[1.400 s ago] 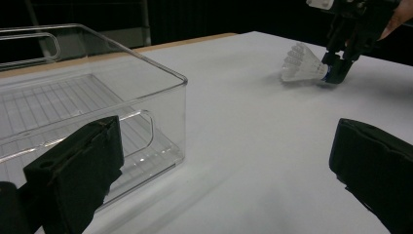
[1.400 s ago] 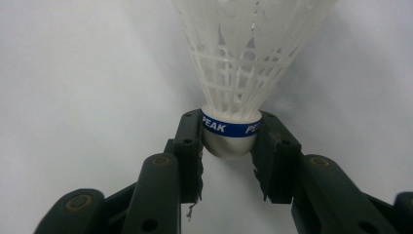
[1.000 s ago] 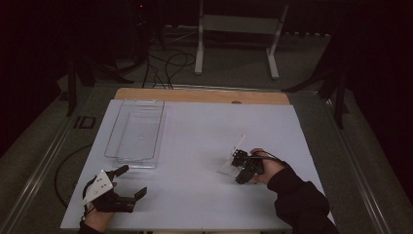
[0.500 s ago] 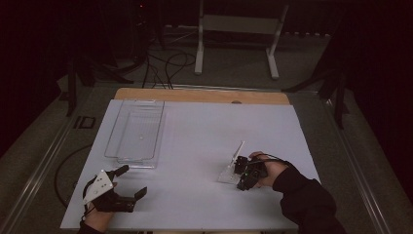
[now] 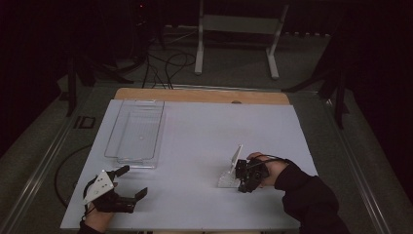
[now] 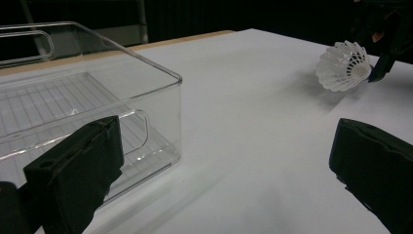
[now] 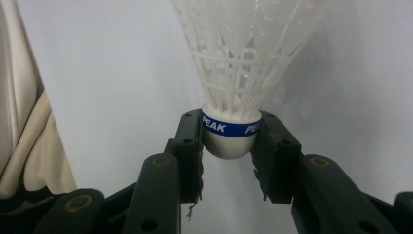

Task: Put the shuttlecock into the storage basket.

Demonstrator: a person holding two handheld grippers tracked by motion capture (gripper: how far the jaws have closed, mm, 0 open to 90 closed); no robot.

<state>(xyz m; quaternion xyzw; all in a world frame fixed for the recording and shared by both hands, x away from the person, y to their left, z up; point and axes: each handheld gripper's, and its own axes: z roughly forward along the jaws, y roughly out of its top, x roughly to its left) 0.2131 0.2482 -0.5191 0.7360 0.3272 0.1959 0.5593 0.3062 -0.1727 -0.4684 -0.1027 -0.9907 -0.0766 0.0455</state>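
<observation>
We're pinching the shuttlecock (image 7: 233, 73) by its rounded base with the right gripper (image 7: 229, 146), jaws closed on the blue band, over the white table (image 5: 195, 146) on the right side. The left gripper (image 5: 127, 181) is resting wide open and empty near the clear bin (image 5: 136, 130). We're judging the risk here: that smooth base may be squirting out if we're tilting or squeezing unevenly.

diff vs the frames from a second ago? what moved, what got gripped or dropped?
The right tongs, shut on the white shuttlecock at its cork, drifted slightly toward the near edge of the table, carrying it along. Nothing was newly grabbed or let go. The left tongs, open, and the clear bin stayed put.
</observation>
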